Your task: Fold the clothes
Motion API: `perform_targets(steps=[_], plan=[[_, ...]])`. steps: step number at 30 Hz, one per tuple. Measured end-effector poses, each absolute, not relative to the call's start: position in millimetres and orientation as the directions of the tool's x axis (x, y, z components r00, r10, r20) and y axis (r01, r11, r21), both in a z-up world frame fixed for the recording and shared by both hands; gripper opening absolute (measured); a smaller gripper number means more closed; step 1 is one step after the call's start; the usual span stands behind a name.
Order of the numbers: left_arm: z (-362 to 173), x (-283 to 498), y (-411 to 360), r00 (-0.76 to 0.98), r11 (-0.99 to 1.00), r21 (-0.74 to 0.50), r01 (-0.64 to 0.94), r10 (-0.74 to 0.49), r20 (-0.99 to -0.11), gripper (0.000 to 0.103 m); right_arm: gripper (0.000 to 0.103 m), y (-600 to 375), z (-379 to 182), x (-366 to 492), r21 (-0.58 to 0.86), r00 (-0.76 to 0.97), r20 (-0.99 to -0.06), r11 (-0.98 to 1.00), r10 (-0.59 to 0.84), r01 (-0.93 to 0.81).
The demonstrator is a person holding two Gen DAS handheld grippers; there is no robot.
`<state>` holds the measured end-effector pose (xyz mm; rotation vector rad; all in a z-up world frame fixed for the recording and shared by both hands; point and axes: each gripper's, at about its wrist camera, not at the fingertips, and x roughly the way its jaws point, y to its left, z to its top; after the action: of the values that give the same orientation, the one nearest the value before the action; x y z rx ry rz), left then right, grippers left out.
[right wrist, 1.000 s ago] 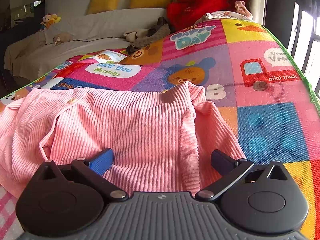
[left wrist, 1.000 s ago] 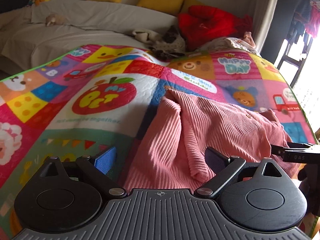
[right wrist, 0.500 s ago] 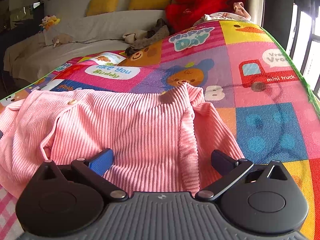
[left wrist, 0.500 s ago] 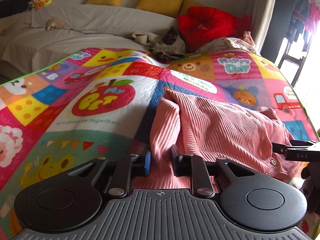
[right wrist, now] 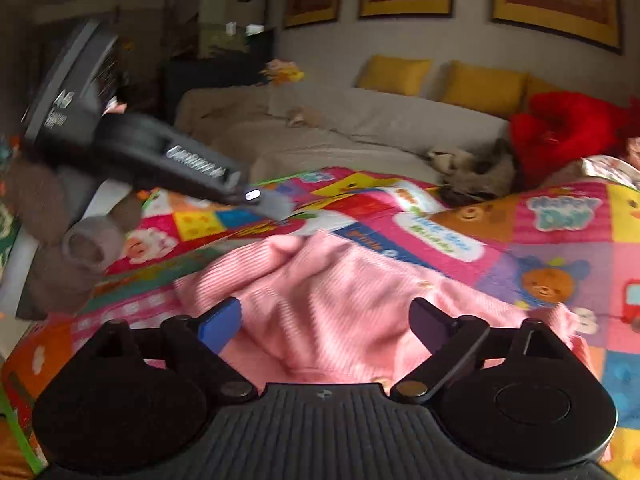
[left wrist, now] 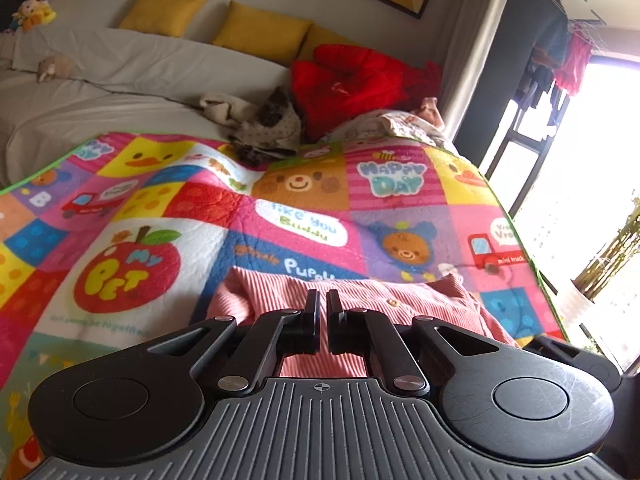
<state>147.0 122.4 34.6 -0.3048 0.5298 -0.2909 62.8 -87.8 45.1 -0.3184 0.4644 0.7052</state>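
A pink ribbed garment (left wrist: 400, 304) lies on the colourful patchwork quilt (left wrist: 168, 216). It also shows in the right wrist view (right wrist: 344, 300), bunched and partly folded over itself. My left gripper (left wrist: 323, 300) is shut above the garment's near edge; whether any fabric is pinched between the jaws is hidden. My right gripper (right wrist: 324, 320) is open over the garment's near part, with nothing between the fingers. The left gripper's body (right wrist: 132, 148) shows raised at the upper left of the right wrist view.
The quilt (right wrist: 560, 240) covers a bed. Behind it are a grey sofa cover (left wrist: 100, 80), yellow cushions (left wrist: 260, 32), a red jacket (left wrist: 352, 84) and a heap of clothes (left wrist: 264, 120). A bright window (left wrist: 580, 160) is at the right.
The left gripper has shut fully and lifted, tilting upward. The right gripper has swung left and risen, staying open. The garment's left side now lies folded over.
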Motion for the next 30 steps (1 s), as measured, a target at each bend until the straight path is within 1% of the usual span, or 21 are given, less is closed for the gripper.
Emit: perform_targets(steps=[3,4,5,7,8,10,11,12,13,14,15,16,17,18,19,20,24,25,26,27,30], plan=[[39,144,141,0.849,0.924,-0.354,0.143,-0.299,-0.435,0.004,0.078,-38,32,61,-0.202,0.618,-0.551,0.629,0.561,-0.751],[39,142,148,0.858,0.928,-0.353,0.121,-0.277,-0.433,0.006,0.078,-23,29,63,-0.218,0.607,-0.563,0.608,0.561,-0.764],[39,141,155,0.864,0.933,-0.348,0.092,-0.249,-0.438,0.009,0.075,-13,27,66,-0.213,0.600,-0.576,0.606,0.556,-0.766],[35,139,171,0.872,0.935,-0.352,0.039,-0.204,-0.445,0.016,0.071,8,22,72,-0.204,0.585,-0.600,0.603,0.545,-0.771],[32,138,179,0.874,0.931,-0.364,0.017,-0.191,-0.447,0.026,0.069,18,19,77,-0.197,0.589,-0.610,0.619,0.530,-0.761],[28,137,191,0.876,0.922,-0.387,-0.012,-0.177,-0.449,0.036,0.068,33,13,83,-0.183,0.598,-0.625,0.650,0.503,-0.738],[26,136,195,0.877,0.918,-0.396,-0.024,-0.171,-0.449,0.037,0.068,40,9,86,-0.173,0.599,-0.633,0.665,0.490,-0.727],[24,136,200,0.877,0.914,-0.405,-0.033,-0.168,-0.450,0.042,0.068,47,6,88,-0.171,0.600,-0.642,0.673,0.478,-0.720],[22,136,202,0.878,0.910,-0.413,-0.034,-0.170,-0.448,0.045,0.068,53,2,87,-0.183,0.605,-0.646,0.675,0.466,-0.715],[21,135,204,0.878,0.907,-0.420,-0.034,-0.174,-0.446,0.049,0.068,58,0,85,-0.217,0.625,-0.631,0.669,0.460,-0.711],[20,133,205,0.879,0.905,-0.424,-0.034,-0.175,-0.444,0.050,0.067,63,-3,83,-0.251,0.645,-0.614,0.663,0.454,-0.705],[19,132,206,0.880,0.904,-0.426,-0.033,-0.176,-0.442,0.053,0.061,68,-5,80,-0.284,0.664,-0.598,0.656,0.449,-0.699],[19,130,206,0.881,0.903,-0.428,-0.032,-0.177,-0.438,0.056,0.038,64,-4,84,-0.270,0.654,-0.606,0.656,0.453,-0.705],[19,129,207,0.883,0.902,-0.431,-0.030,-0.178,-0.433,0.058,0.025,60,-3,88,-0.256,0.643,-0.613,0.655,0.458,-0.711],[19,128,208,0.885,0.901,-0.433,-0.029,-0.178,-0.430,0.061,0.021,56,-2,91,-0.242,0.633,-0.621,0.655,0.463,-0.716],[20,128,207,0.886,0.900,-0.435,-0.030,-0.178,-0.428,0.066,0.007,49,1,95,-0.239,0.636,-0.617,0.660,0.463,-0.712],[22,129,203,0.888,0.895,-0.444,-0.023,-0.186,-0.420,0.068,0.006,7,39,104,-0.239,0.716,-0.517,0.724,0.469,-0.647],[23,129,201,0.888,0.895,-0.445,-0.015,-0.193,-0.418,0.069,0.006,-11,53,107,-0.225,0.744,-0.482,0.755,0.462,-0.615],[25,130,197,0.887,0.896,-0.445,-0.003,-0.203,-0.415,0.073,0.006,-29,68,110,-0.210,0.771,-0.447,0.785,0.453,-0.583],[26,131,193,0.884,0.896,-0.443,0.014,-0.218,-0.412,0.077,0.006,-50,81,113,-0.189,0.797,-0.418,0.816,0.436,-0.546],[29,137,173,0.871,0.899,-0.432,0.072,-0.268,-0.413,0.080,0.006,-113,105,118,-0.163,0.873,-0.352,0.896,0.339,-0.414]])
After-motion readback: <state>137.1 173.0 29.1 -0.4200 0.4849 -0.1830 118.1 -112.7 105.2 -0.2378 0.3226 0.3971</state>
